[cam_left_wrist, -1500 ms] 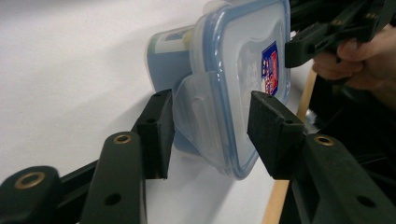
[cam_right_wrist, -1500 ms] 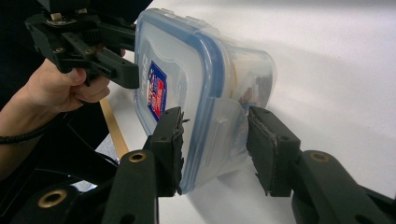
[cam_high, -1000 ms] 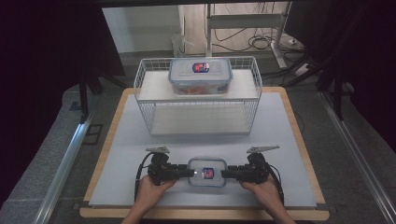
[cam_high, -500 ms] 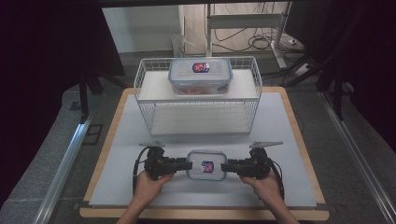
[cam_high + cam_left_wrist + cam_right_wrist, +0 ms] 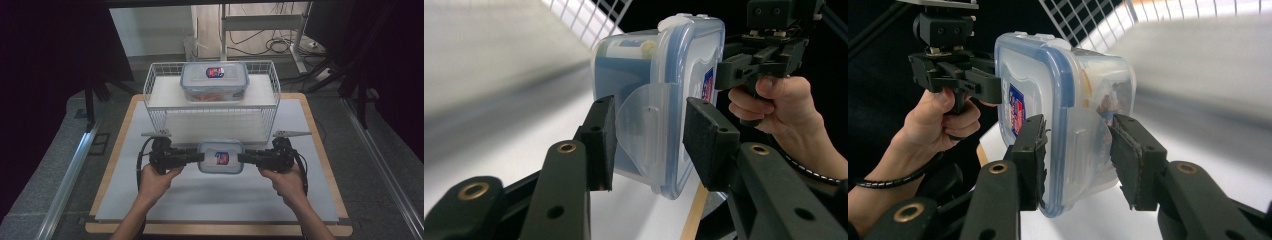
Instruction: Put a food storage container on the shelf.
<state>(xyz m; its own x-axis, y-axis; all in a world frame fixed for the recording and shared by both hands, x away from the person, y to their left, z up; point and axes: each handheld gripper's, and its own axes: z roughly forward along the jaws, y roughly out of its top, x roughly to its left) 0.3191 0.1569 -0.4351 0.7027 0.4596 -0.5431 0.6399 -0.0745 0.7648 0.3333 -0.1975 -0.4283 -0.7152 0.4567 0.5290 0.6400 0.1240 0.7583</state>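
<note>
We have just raised the near container off the white mat — left gripper and right gripper each clenched on an end — so it now hangs before the wire basket, ready, we judge, for stacking there.

Both hands bare, no sleeves showing. Dark coiled band on each wrist. Left gripper and right gripper: matte black bodies, pistol-style handles, a flat grey three-cornered plate on top of each. Black cables loop off the outer side of each. Jaw arms are black with brass-coloured eyelets at the pivots; rectangular black pads, right gripper's pads frayed at the edges. Small screw heads on the top blocks.
</note>
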